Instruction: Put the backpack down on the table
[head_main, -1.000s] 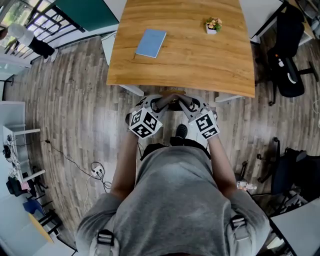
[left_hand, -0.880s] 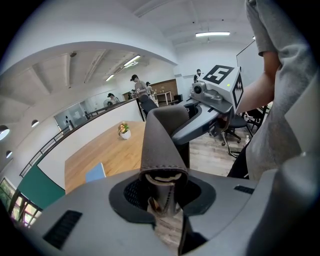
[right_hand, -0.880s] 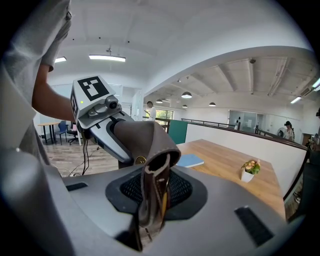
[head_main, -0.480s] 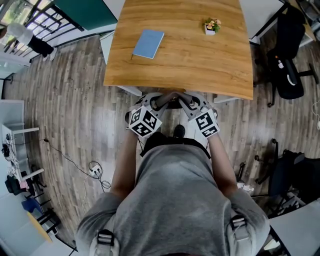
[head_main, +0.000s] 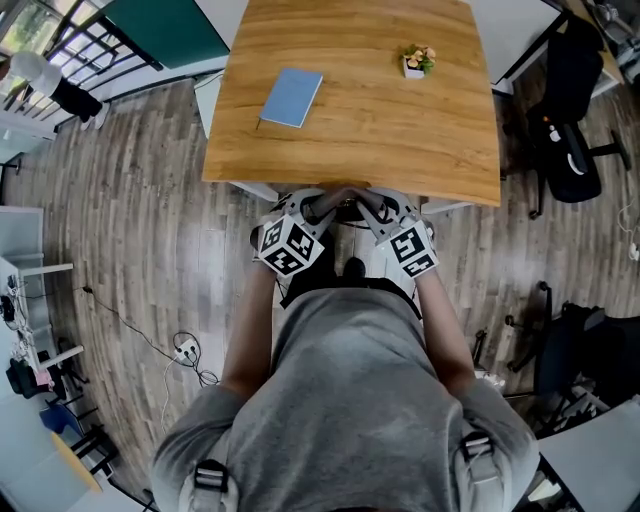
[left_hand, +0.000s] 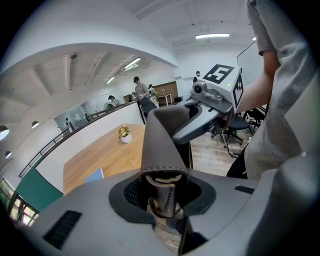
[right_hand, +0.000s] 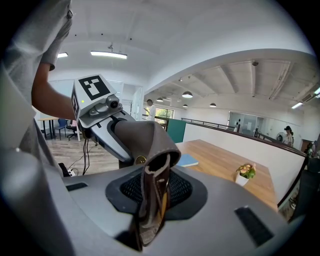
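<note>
So, the backpack handle (right_hand: 150, 145), a brown, leather-looking loop, is pinched from both ends. The left gripper (left_hand: 162, 192) is clamped down on one end and the right gripper (right_hand: 150, 200) on the other, with the strap folded flat between each pair of pads. In the head view the whole thing is held mid-frame, just off the near edge of the table (head_main: 380, 130) and not yet over it. The bag's body is hidden under the grippers, so its size can't really be told.

Handling-wise, the strap looks soft and floppy and creases wherever it's squeezed, so no stiffness can be counted on. The body will probably sag and swing below. Some weight is guessed at, since two grips are being used, but that's a guess. Smooth leather could creep through the pads, so a firm pinch near the riveted ends seems safest.

For a landing spot, the bare wood at centre frame looks best, between the blue book (head_main: 291, 97) at upper left and the little potted plant (head_main: 416, 62) at upper right. The handle probably shouldn't be let go until the base is sat flat.
</note>
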